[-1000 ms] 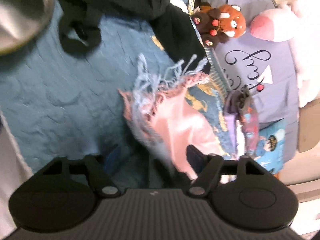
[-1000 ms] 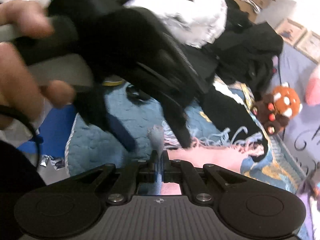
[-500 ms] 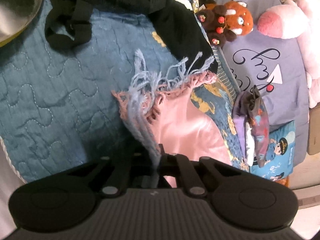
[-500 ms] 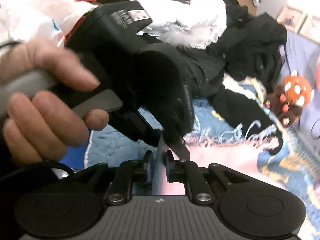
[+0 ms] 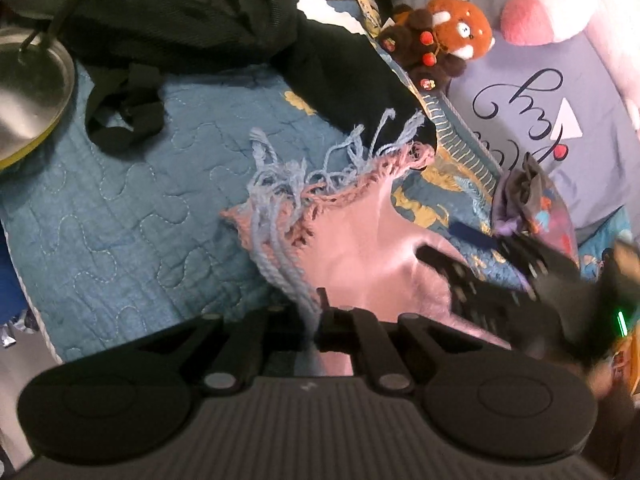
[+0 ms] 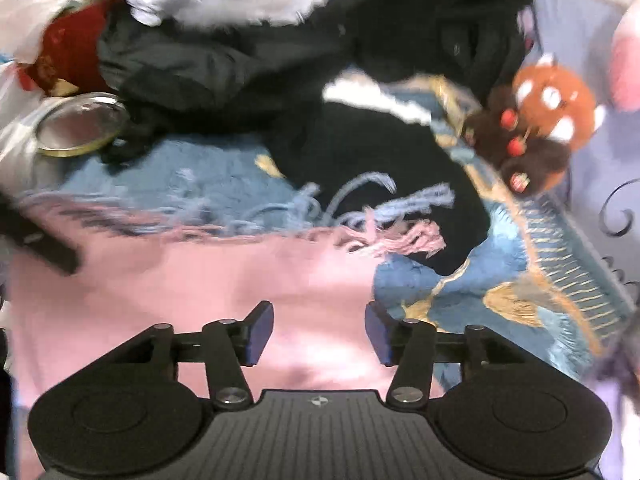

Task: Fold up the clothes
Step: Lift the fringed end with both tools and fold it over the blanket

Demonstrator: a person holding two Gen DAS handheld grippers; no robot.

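On the blue quilted bedspread (image 5: 120, 216), a pink fringed scarf (image 5: 360, 248) is being worked, its pale blue tassels (image 5: 280, 200) trailing toward a heap of dark clothes (image 5: 348, 80) beside a red panda plush (image 5: 456, 32). A slip is the likely trouble here: only the thin tassel end is pinched by the left gripper (image 5: 320, 312), so a firm pull could draw the strands free or drag the fringe crooked, and the fold would be spoiled. The loose tassels could also be snagged on the dark garment they overlap. With 1 end released, the cloth may slump and bunch on the quilt. The left jaws are pressed together on the tassels and scarf edge. On the right gripper (image 6: 319, 332), the jaws are opening, about half spread, with nothing gripped between the blue pads (image 6: 262, 332); only pink cloth is seen lying beneath them.
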